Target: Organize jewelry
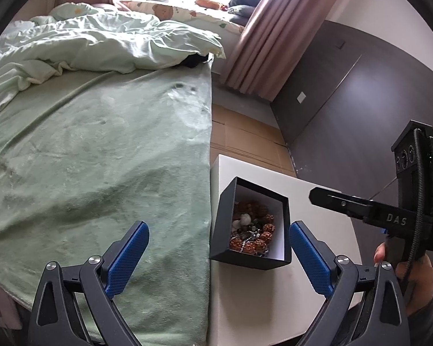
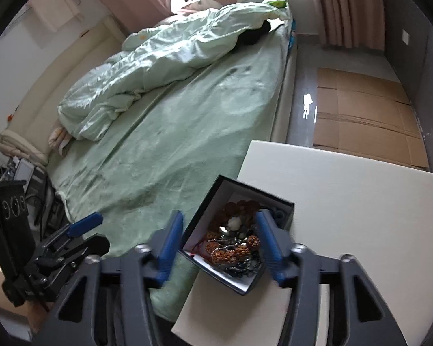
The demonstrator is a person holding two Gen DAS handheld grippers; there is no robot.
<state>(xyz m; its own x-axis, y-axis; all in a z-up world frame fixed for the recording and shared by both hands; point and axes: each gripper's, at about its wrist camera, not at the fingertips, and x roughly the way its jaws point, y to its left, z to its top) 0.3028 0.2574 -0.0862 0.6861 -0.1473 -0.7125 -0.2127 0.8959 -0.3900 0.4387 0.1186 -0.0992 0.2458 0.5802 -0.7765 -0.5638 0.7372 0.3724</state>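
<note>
A black open box (image 1: 222, 219) with a white lining stands on a white table (image 1: 326, 236) beside the bed. It holds a heap of jewelry (image 1: 252, 229): brown beaded strands, a pale stone, metal chains. My left gripper (image 1: 219, 236) is open, held above the table's left edge, the box between and beyond its blue fingers (image 1: 309, 256). My right gripper (image 2: 219, 230) is open right over the box (image 2: 207, 199), its blue fingers (image 2: 270, 245) either side of the jewelry (image 2: 233, 245). It also shows in the left wrist view (image 1: 317, 194), to the right of the box.
A bed with a green blanket (image 1: 95, 155) and a rumpled duvet (image 1: 106, 46) borders the table on the left. Flattened cardboard (image 2: 366, 115) lies on the floor beyond the table. A dark wardrobe (image 1: 346, 95) and pink curtains (image 1: 262, 34) stand to the right.
</note>
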